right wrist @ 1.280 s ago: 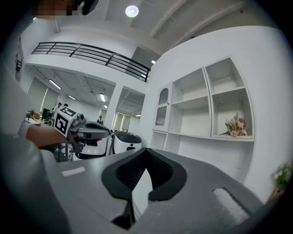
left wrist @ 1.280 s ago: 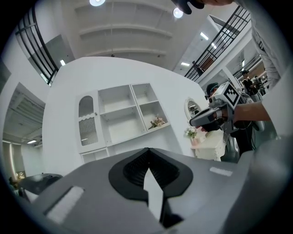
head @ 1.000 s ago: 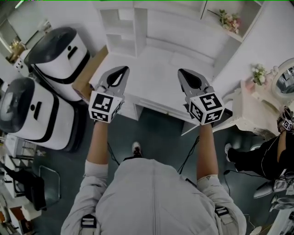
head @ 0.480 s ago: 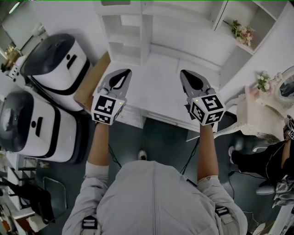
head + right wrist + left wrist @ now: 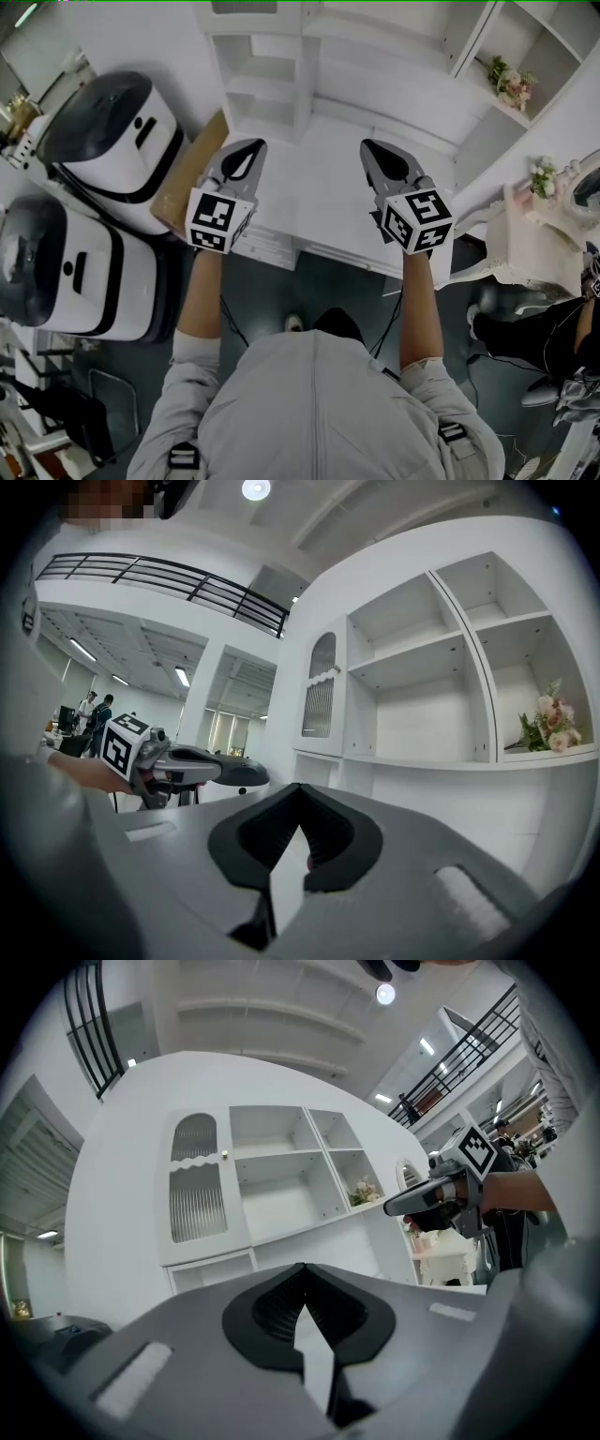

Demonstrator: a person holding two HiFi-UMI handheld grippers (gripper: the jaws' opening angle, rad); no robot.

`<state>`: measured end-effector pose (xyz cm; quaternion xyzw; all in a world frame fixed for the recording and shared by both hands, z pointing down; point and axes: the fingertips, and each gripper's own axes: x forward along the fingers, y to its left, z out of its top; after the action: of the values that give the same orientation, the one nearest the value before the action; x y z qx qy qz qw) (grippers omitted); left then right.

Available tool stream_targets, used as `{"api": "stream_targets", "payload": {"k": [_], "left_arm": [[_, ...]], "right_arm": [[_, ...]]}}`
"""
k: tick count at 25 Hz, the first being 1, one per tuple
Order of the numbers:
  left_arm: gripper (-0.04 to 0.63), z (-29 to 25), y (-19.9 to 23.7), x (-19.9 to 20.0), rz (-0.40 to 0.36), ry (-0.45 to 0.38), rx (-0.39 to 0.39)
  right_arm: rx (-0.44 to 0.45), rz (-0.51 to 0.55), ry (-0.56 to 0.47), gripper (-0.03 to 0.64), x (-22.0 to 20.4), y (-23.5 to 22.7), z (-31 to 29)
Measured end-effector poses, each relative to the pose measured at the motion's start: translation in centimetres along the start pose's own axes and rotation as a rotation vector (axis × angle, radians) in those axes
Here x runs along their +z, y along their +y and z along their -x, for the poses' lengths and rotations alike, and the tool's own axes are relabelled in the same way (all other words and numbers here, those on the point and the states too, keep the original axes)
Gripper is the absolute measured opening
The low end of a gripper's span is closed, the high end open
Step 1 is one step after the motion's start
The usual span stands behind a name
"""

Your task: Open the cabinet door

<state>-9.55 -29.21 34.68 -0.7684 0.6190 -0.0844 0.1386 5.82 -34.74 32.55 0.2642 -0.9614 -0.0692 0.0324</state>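
In the head view the left gripper and the right gripper are held side by side, well apart, over a white desk top, both aimed at the far white shelf unit; a rounded white-and-black machine stands left of the desk, with a second one nearer, and a bunch of flowers sits in an open shelf at far right; in the left gripper view that gripper's jaws are pressed together with nothing between them; far ahead the cabinet door, with an arched ribbed pane and a small knob, sits flush in its frame at the left end of the shelf unit, beside open compartments, and neither gripper touches it; in the right gripper view its jaws are likewise pressed together and empty, the door showing far off, left of the open shelves, with the left gripper at the left.
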Motion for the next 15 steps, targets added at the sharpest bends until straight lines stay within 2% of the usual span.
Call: {"api": "stream_targets", "payload": {"k": [5,12,15], "left_arm": [[0.018,-1.8,2.5,0.4,-0.007,-0.003,0.022],[0.018,-5.7,6.7,0.4,0.004,0.006,0.091],[0.042,-7.8,8.3,0.9,-0.005,-0.005,0.118]], "right_arm": [[0.028,0.014,-0.006,0.002,1.0,-1.2,-3.3],[0.058,0.018,-0.022,0.002,2.0,-4.7,-8.4],[0.080,0.021,-0.045,0.003,3.1,-6.5,-10.7]]}}
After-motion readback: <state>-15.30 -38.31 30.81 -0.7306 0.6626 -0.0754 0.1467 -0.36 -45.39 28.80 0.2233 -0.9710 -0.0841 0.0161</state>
